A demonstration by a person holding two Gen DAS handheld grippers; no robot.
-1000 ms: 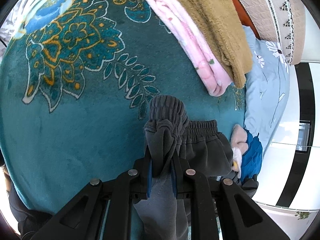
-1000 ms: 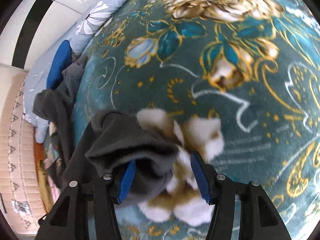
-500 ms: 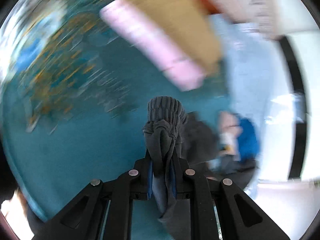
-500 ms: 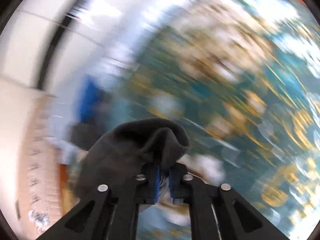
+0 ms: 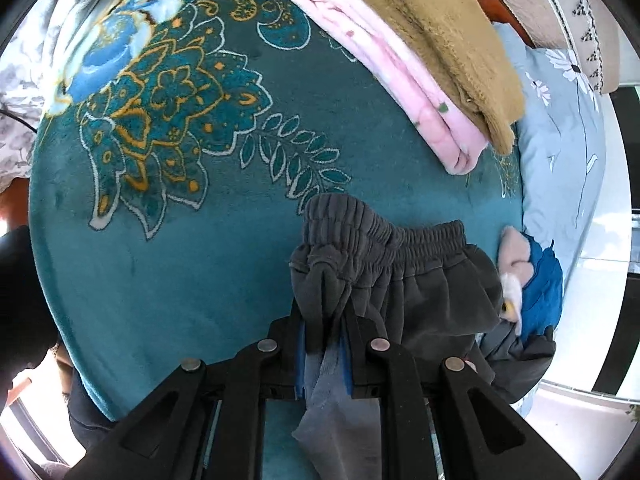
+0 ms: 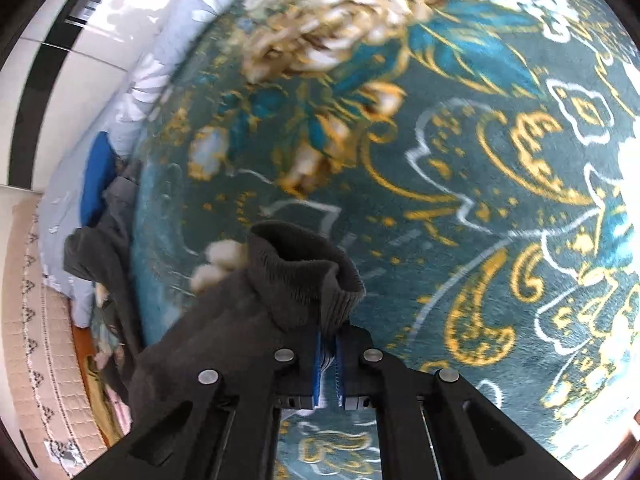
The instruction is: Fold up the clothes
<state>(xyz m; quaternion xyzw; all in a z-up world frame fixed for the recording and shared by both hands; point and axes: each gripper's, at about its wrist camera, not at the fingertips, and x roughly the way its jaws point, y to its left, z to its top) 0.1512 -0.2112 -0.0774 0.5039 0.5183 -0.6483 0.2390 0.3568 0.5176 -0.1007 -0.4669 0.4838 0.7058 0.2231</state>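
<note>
Pinching dark grey fleece trousers point(image 5: 404, 276), ribbed cuff point(image 6: 308, 280)

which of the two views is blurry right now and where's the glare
Left wrist view: sharp across the teal floral blanket and dark grey elastic-waist trousers, fisheye bending the edges. Right wrist view: motion blur smears the blanket's cream flower pattern; glare sits on the glossy white wall panel at upper left.
</note>
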